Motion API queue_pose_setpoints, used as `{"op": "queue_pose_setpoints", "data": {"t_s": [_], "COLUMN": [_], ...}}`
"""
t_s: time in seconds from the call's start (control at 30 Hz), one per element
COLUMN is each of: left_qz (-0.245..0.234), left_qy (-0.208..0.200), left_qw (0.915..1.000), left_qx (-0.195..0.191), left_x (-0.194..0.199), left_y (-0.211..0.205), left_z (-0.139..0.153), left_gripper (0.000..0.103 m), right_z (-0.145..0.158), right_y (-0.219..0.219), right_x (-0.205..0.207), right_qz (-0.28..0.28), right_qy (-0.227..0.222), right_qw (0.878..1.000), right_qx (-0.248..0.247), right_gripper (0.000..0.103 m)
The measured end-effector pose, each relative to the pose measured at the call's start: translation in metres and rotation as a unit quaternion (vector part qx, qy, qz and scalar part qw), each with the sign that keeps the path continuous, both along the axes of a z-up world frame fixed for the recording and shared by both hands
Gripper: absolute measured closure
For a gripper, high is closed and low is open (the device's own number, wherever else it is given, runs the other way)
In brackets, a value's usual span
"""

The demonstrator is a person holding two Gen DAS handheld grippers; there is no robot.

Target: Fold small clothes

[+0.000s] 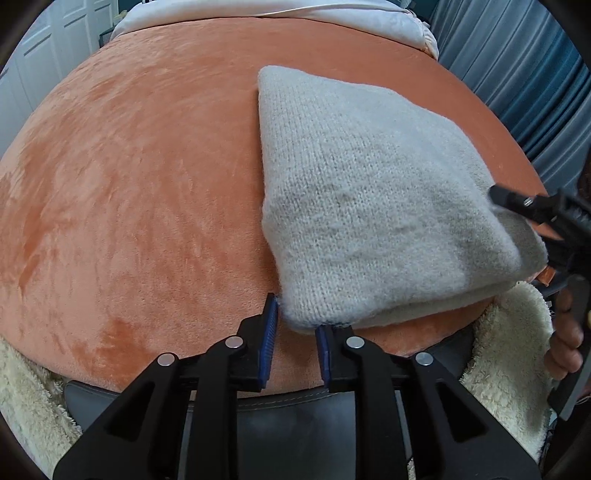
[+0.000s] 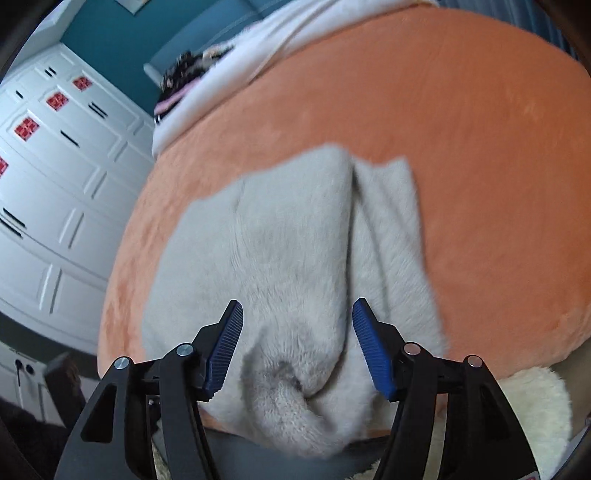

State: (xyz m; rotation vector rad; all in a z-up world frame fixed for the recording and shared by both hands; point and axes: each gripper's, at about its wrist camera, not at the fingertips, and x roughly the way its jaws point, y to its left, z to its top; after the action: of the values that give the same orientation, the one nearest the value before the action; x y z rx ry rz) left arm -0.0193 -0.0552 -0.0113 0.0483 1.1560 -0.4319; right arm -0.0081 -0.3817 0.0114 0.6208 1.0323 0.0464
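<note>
A light grey knitted garment lies folded on the orange plush surface. My left gripper is open, its blue pads on either side of the garment's near left corner without pinching it. My right gripper is open wide, its blue pads astride the garment's near edge, where a rolled fold bulges between them. The right gripper also shows at the right edge of the left wrist view, over the garment's right side.
A cream fluffy rug lies below the orange surface's front edge. White bedding lies at the far end. White cabinet doors stand to the left, grey-blue curtains to the right.
</note>
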Motion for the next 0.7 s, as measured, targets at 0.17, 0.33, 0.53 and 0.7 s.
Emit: {"op": "queue_pose_setpoints", "data": {"t_s": [0.17,0.33,0.53,0.7], "left_qz": [0.005,-0.013,-0.009,-0.017], "left_qy": [0.002,0.001,0.008,-0.004], "left_qw": [1.0000,0.9998,0.9996,0.9998], "left_qx": [0.005,0.012,0.024,0.007], "left_x": [0.002,-0.002,-0.001,-0.005], "left_y": [0.004,-0.006,-0.009,-0.004], "left_z": [-0.002,-0.002,-0.002,0.013], "left_gripper": [0.077,0.077,0.077,0.078], "right_z": [0.008,0.047,-0.017,-0.004], "right_y": [0.010,-0.017,-0.017,-0.006], "right_x": [-0.007,-0.023,-0.013,-0.020], "right_qz": [0.004,-0.039,-0.030,-0.044], "right_qy": [-0.025,-0.097,0.001,0.002], "right_qw": [1.000,0.994,0.999,0.999], "right_qx": [0.005,0.011,-0.015,-0.016], "right_gripper": [0.085,0.086,0.081,0.069]}}
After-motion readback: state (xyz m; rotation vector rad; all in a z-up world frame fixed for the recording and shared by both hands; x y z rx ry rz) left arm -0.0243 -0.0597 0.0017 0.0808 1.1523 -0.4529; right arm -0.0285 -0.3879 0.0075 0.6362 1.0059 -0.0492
